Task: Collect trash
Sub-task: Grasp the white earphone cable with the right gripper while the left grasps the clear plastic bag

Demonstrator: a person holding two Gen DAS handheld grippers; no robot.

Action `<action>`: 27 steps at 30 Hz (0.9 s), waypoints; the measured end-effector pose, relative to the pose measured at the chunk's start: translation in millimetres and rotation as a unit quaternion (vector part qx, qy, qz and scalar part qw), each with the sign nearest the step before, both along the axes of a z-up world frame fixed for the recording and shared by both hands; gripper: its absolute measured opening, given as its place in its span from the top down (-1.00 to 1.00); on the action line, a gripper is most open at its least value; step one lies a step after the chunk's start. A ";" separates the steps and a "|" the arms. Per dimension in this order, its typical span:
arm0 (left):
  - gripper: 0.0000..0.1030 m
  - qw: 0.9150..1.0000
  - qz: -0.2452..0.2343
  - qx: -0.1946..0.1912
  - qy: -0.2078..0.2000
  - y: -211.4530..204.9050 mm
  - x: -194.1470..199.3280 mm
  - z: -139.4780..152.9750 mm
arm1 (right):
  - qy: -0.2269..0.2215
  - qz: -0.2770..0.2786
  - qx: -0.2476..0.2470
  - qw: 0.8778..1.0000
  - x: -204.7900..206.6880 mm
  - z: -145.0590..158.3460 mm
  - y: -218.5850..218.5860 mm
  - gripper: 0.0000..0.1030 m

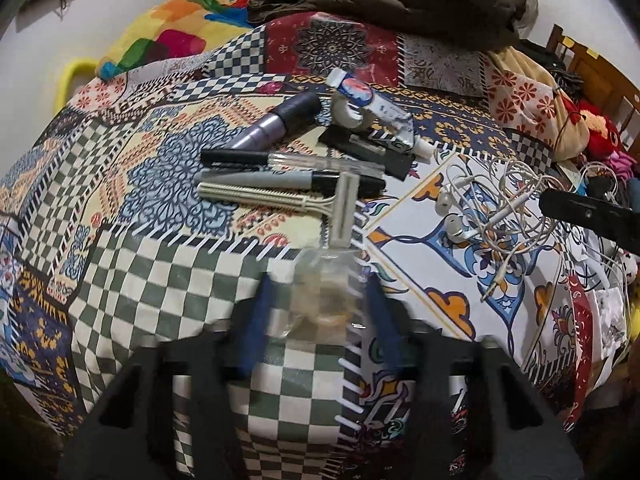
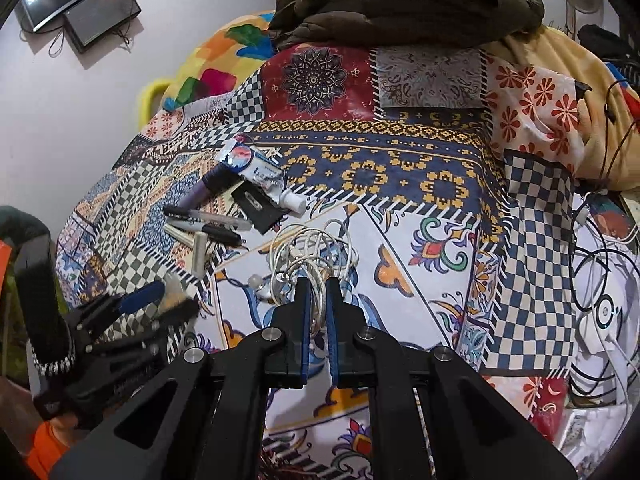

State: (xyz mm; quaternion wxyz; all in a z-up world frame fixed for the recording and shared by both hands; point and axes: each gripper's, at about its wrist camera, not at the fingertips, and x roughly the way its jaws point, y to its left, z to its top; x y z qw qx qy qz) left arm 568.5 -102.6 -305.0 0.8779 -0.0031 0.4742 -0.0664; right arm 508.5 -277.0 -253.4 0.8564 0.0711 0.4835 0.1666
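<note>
The left gripper (image 1: 320,300) pinches a clear wrapper (image 1: 324,288) just in front of the razor (image 1: 280,196), while the right gripper (image 2: 318,300) clamps the earphone tangle (image 2: 312,252) right of it. Judging by the pens (image 1: 288,168), tube (image 1: 376,108) and razor lying uncollected, collecting has barely begun.

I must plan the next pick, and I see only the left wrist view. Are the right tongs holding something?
Observer: Yes. The right tongs are shut on the white earphone cable.
Operator: Are the earbuds lifted?
Observer: One earbud seems to rest on the bedspread; I cannot tell for sure.
Operator: What lies further right?
Observer: A white round device, near the bed's right edge.
</note>
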 end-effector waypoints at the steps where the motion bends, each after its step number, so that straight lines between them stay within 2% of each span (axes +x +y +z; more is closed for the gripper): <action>1: 0.47 1.000 -0.003 -0.003 0.003 -0.7 0.9 0.5 | -0.001 0.001 -0.001 1.000 -1.0 0.9 0.0 0.87; 5: 0.51 0.999 -0.008 -0.037 0.015 3.1 -0.2 5.6 | -0.007 0.002 0.002 1.000 -4.3 9.7 -0.5 0.89; 8: 0.51 0.999 -0.005 -0.037 0.006 4.7 -8.7 18.1 | -0.018 0.003 0.004 1.000 -8.9 21.9 0.3 0.90; 18: 0.51 0.998 0.011 -0.044 -0.038 22.8 -53.1 85.9 | -0.063 0.024 0.006 0.998 -40.5 78.1 18.8 0.90; 27: 0.51 0.994 0.064 -0.050 -0.072 73.0 -120.6 142.6 | -0.109 0.070 0.008 0.992 -87.8 131.0 58.4 0.90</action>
